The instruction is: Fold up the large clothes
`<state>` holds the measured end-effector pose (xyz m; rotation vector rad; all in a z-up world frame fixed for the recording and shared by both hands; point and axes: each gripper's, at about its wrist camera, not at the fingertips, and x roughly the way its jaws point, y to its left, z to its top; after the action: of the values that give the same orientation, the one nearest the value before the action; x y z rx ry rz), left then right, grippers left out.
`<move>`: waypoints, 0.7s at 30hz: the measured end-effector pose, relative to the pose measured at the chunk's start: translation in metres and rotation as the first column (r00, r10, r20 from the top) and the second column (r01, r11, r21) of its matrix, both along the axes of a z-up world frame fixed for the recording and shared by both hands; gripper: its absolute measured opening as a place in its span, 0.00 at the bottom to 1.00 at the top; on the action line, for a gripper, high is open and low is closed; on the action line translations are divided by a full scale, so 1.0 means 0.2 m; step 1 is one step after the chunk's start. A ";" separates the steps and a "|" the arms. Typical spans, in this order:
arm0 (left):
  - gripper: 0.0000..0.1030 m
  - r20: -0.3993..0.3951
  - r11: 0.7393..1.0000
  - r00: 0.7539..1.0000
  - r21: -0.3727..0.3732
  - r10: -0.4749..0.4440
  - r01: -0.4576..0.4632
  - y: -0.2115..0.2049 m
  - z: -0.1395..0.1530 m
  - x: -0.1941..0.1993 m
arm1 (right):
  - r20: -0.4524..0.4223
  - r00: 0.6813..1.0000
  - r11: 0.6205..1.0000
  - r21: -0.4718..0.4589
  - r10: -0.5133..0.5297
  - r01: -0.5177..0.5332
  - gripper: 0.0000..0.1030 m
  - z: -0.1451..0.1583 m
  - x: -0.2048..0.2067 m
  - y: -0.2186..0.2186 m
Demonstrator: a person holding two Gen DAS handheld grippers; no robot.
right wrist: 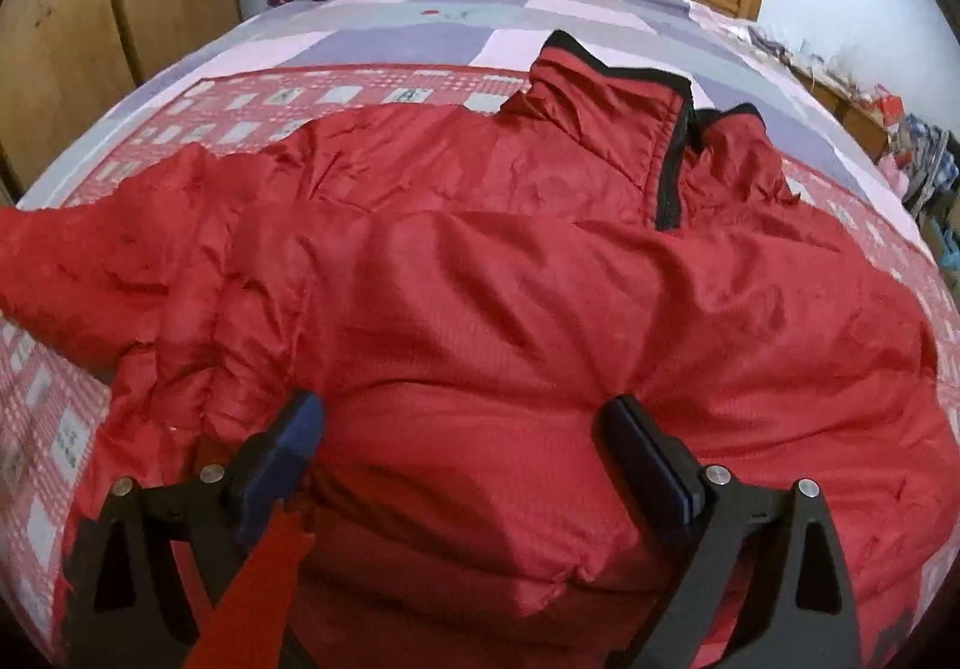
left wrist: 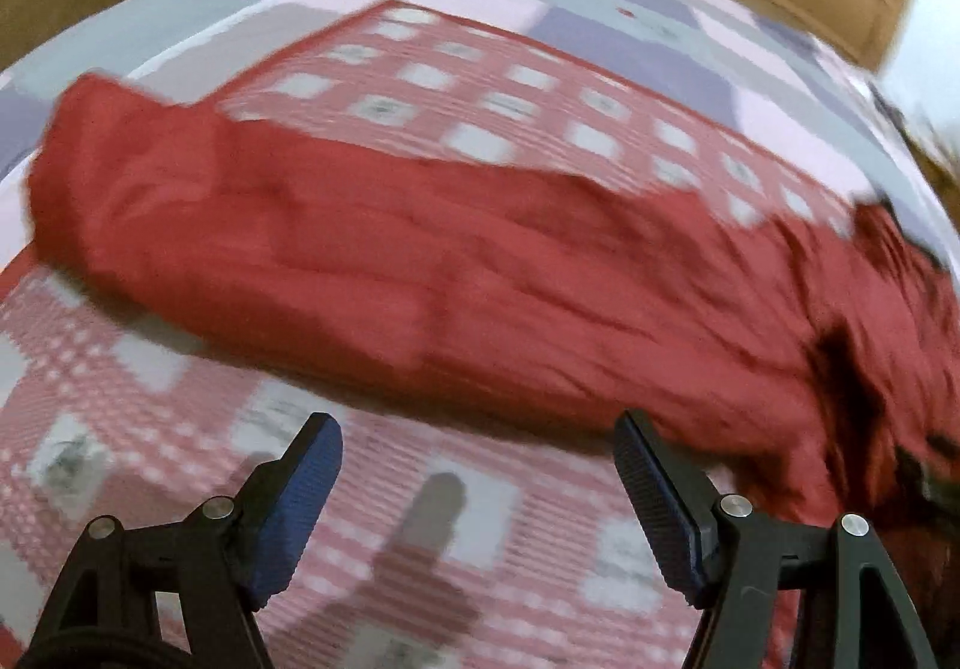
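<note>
The red jacket (right wrist: 480, 273) lies spread across the bed (right wrist: 372, 27), sleeve (left wrist: 288, 225) crosswise just beyond the left gripper (left wrist: 478, 432), body under the right gripper (right wrist: 462, 414); both jaws wide, empty.

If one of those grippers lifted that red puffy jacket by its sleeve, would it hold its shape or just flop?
The red jacket would probably flop: its sleeve lies limp and creased on the bedspread. Its puffy quilting suggests it is light for its bulk. The shiny shell may be somewhat slippery between the pads.
</note>
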<state>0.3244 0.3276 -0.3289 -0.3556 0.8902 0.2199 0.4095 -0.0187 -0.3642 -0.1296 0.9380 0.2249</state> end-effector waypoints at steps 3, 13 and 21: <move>0.76 -0.001 0.992 0.994 -0.052 0.113 -0.112 0.20 -0.01 -0.03 | 0.001 1.000 1.000 0.001 0.001 -0.001 0.94 0.00 0.00 0.01; 0.76 -0.044 0.943 0.949 -0.110 0.311 -0.315 0.68 -0.14 0.01 | 0.037 0.999 1.000 -0.022 -0.006 0.007 0.94 -0.01 -0.03 0.02; 0.41 -0.064 0.908 0.949 -0.279 0.308 -0.313 0.80 -0.26 0.25 | 0.049 0.999 1.000 -0.028 -0.009 0.010 0.94 -0.01 -0.04 0.03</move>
<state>0.3752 0.4872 -0.3800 -0.7704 0.8820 0.3906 0.4009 -0.0136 -0.3668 -0.1562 0.8933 0.1989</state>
